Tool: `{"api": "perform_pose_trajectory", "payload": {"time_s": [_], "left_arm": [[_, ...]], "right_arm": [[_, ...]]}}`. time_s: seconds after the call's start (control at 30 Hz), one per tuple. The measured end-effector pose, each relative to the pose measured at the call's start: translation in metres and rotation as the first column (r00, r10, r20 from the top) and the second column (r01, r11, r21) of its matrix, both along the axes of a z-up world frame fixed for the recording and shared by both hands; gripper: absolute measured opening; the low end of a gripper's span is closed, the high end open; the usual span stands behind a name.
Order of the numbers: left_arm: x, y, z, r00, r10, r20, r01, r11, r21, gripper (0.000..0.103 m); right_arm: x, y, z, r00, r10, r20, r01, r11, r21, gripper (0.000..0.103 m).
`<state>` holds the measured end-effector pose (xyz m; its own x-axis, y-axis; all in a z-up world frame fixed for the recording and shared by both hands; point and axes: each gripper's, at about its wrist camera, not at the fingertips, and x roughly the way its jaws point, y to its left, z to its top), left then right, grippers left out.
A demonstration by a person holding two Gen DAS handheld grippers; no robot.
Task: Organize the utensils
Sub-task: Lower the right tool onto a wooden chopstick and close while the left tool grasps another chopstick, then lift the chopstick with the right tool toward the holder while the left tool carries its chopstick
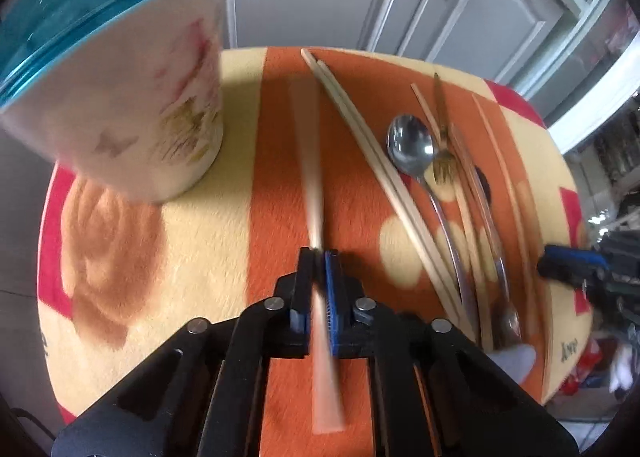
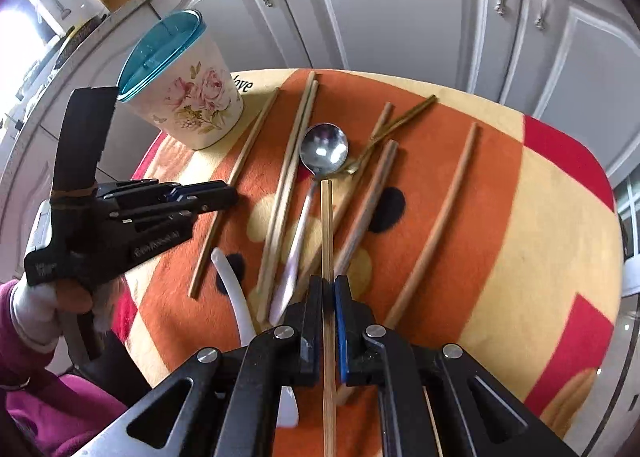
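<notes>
Two grippers each pinch one wooden chopstick between pressed-together jaws. From its own wrist camera the left gripper (image 1: pixel 319 257) holds a blurred chopstick (image 1: pixel 308 161) that runs away over the orange stripe of the cloth (image 1: pixel 200 249). The right gripper (image 2: pixel 328 285) clamps its chopstick (image 2: pixel 327 225) with the far tip reaching up beside the bowl of the metal spoon (image 2: pixel 324 149). That spoon lies on the cloth among loose chopsticks: a pair (image 2: pixel 288 181) side by side just left of it, a darker one (image 2: pixel 368 205) to its right, and a single stick (image 2: pixel 436 221) well apart further right. A gold fork (image 2: pixel 392 129) rests across the sticks near the spoon's bowl. A flowered cup (image 2: pixel 188 101) with a teal lid (image 2: pixel 160 53) stands upright at the table's far left corner. A white-gloved hand (image 2: pixel 36 305) with a magenta sleeve (image 2: pixel 24 369) grips the left tool
</notes>
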<state>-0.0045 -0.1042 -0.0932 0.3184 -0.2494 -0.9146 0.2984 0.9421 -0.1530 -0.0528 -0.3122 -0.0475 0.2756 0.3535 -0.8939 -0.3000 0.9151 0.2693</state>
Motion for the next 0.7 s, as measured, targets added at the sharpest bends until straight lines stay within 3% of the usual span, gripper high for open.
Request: {"api": "perform_pose_trajectory", "payload": {"time_s": [0.17,0.33,0.43,0.5,0.57,0.63,0.7], "left_arm": [[-0.039,0.034,0.011,0.998,-0.037,-0.049,0.037,0.999,-0.015,0.004],[-0.064,0.033,0.012,0.991,-0.113,-0.074,0.114,0.993,0.007,0.004],[-0.055,0.026,0.020,0.992,-0.124,-0.021,0.125,0.992,0.025,0.007],[-0.043,0.021,0.025,0.993,-0.117,0.005,0.117,0.993,0.017,0.026],[-0.030,0.016,0.026,0.994,-0.108,0.033,0.107,0.994,0.028,0.035],[-0.016,0.009,0.023,0.994,-0.096,0.053,0.093,0.994,0.064,0.035],[-0.002,0.002,0.019,0.995,-0.089,0.054,0.085,0.993,0.077,0.035]], "right_arm": [[-0.015,-0.033,0.002,0.996,-0.086,-0.011,0.086,0.996,-0.002,0.005],[-0.018,-0.069,-0.011,0.980,-0.194,-0.050,0.193,0.981,-0.016,0.005],[-0.012,-0.081,-0.027,0.963,-0.251,-0.097,0.249,0.968,-0.039,0.006],[-0.008,-0.082,-0.028,0.961,-0.262,-0.092,0.259,0.965,-0.049,0.006],[-0.004,-0.080,-0.028,0.962,-0.261,-0.085,0.256,0.964,-0.063,0.011],[0.003,-0.077,-0.030,0.962,-0.261,-0.081,0.255,0.964,-0.080,0.020],[0.011,-0.076,-0.032,0.961,-0.266,-0.077,0.260,0.963,-0.078,0.021]]}}
